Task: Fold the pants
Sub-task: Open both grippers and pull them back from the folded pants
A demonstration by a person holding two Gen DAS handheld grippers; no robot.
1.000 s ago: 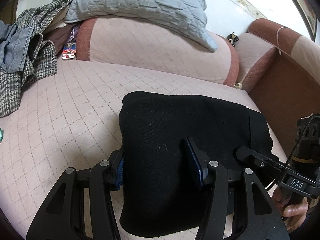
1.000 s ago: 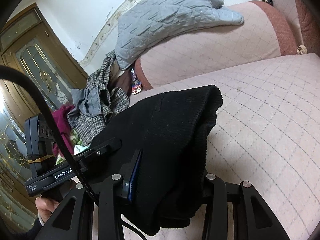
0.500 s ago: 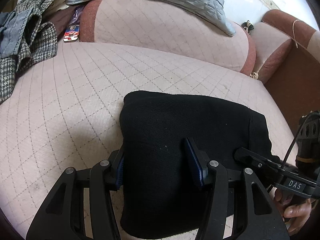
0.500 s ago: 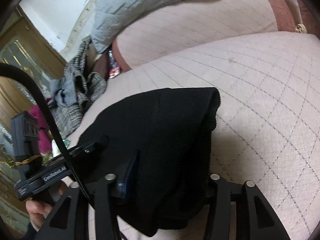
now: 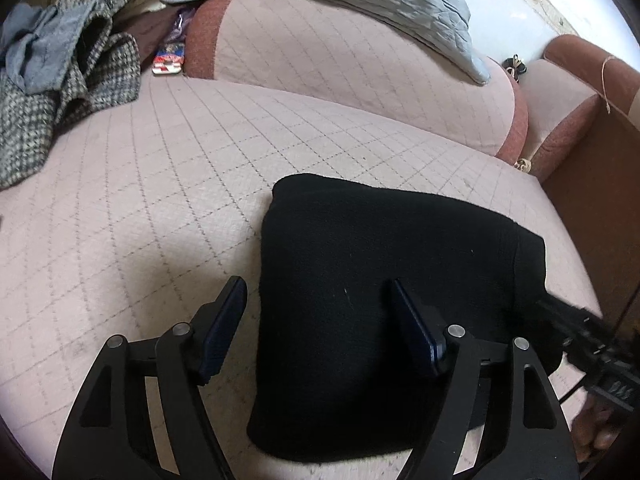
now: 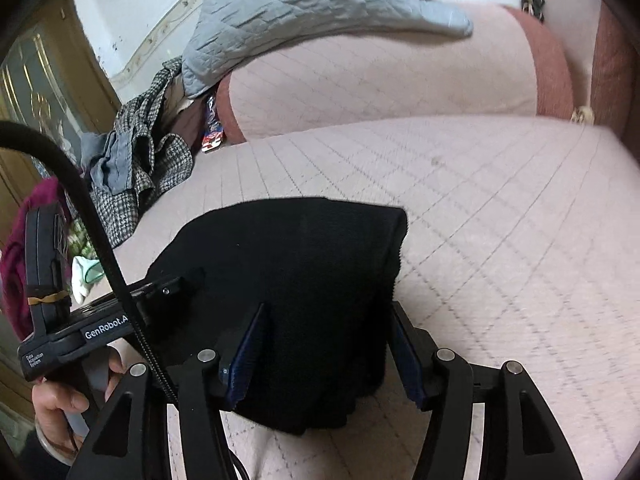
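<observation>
2 grippers hover spread wide over the folded black pants (image 5: 384, 304), gripping nothing: the left gripper (image 5: 316, 320) straddles their left edge, the right gripper (image 6: 326, 344) their right edge. Soft, thick knit, probably light and floppy; best pinched at a folded edge. Ahead stretches a quilted pink sofa (image 5: 160, 184), with a heap of clothes (image 5: 60, 92) far left.

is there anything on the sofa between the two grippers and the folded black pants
Nothing visible does. The left gripper and right gripper both stand open directly over the black pants on the sofa seat.
</observation>
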